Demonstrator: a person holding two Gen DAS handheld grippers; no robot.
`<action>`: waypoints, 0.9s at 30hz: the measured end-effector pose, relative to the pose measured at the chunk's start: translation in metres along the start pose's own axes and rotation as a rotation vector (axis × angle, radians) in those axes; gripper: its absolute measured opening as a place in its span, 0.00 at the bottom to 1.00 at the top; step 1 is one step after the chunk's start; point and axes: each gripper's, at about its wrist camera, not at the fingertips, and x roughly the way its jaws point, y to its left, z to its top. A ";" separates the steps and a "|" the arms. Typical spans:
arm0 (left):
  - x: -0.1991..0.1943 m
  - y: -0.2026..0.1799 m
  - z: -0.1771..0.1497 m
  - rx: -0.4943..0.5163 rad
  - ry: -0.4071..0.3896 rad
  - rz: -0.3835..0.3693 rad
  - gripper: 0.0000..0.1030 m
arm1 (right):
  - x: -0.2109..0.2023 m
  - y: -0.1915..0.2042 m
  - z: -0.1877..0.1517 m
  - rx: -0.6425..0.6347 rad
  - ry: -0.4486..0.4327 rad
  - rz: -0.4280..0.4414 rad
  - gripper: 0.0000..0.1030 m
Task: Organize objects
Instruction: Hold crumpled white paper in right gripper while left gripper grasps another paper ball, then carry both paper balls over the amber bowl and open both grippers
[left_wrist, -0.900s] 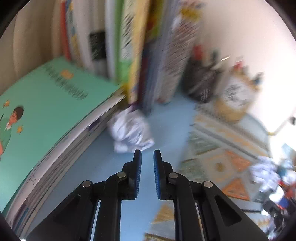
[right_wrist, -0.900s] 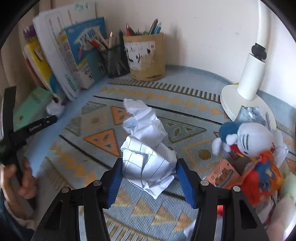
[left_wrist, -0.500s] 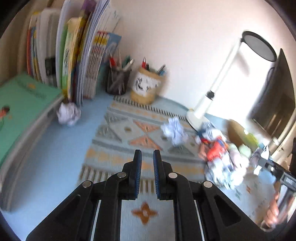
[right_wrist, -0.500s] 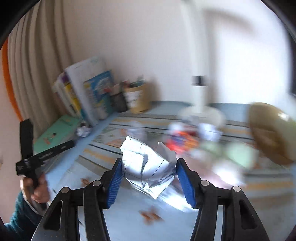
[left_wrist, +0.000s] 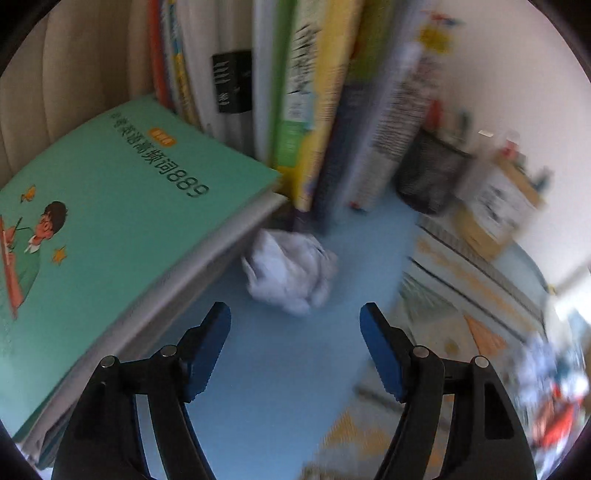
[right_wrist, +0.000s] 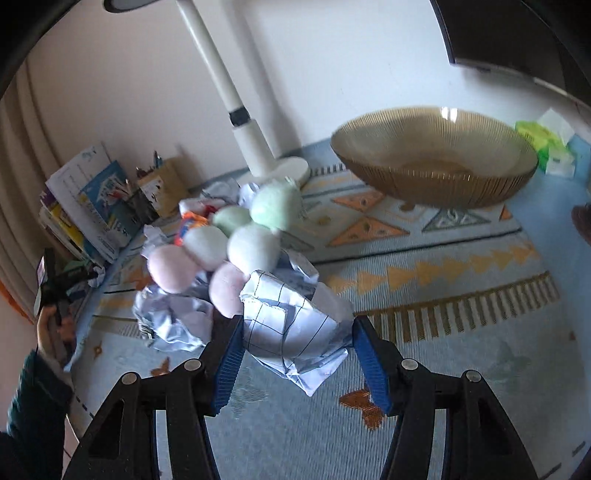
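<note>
In the left wrist view, a crumpled white paper ball (left_wrist: 290, 271) lies on the blue table top beside a flat green book (left_wrist: 103, 221) and in front of upright books (left_wrist: 314, 103). My left gripper (left_wrist: 295, 332) is open, just short of the ball, jaws wide to either side. In the right wrist view, my right gripper (right_wrist: 297, 354) is shut on a crumpled sheet of grid paper (right_wrist: 291, 328) and holds it above the patterned mat (right_wrist: 461, 266). The left gripper also shows there, far left (right_wrist: 55, 280).
A pile of pastel plush balls (right_wrist: 236, 236), toys and more crumpled paper (right_wrist: 173, 317) lies on the mat. An amber glass bowl (right_wrist: 436, 162) stands at the back right, a white lamp (right_wrist: 255, 147) behind the pile. Pen holders (left_wrist: 461, 184) stand by the books.
My left gripper swung back to the paper ball by the books and opened its jaws. My right gripper, still holding the grid paper, turned right toward the toy pile and bowl.
</note>
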 end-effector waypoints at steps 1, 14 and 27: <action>0.004 0.001 0.004 -0.015 0.001 0.012 0.69 | 0.005 -0.003 0.000 0.001 0.009 0.004 0.56; -0.049 -0.013 -0.020 0.107 -0.102 -0.125 0.41 | 0.003 -0.004 0.000 -0.023 -0.011 0.036 0.56; -0.145 -0.131 -0.181 0.398 -0.080 -0.514 0.43 | 0.001 -0.014 -0.024 0.052 0.140 0.034 0.88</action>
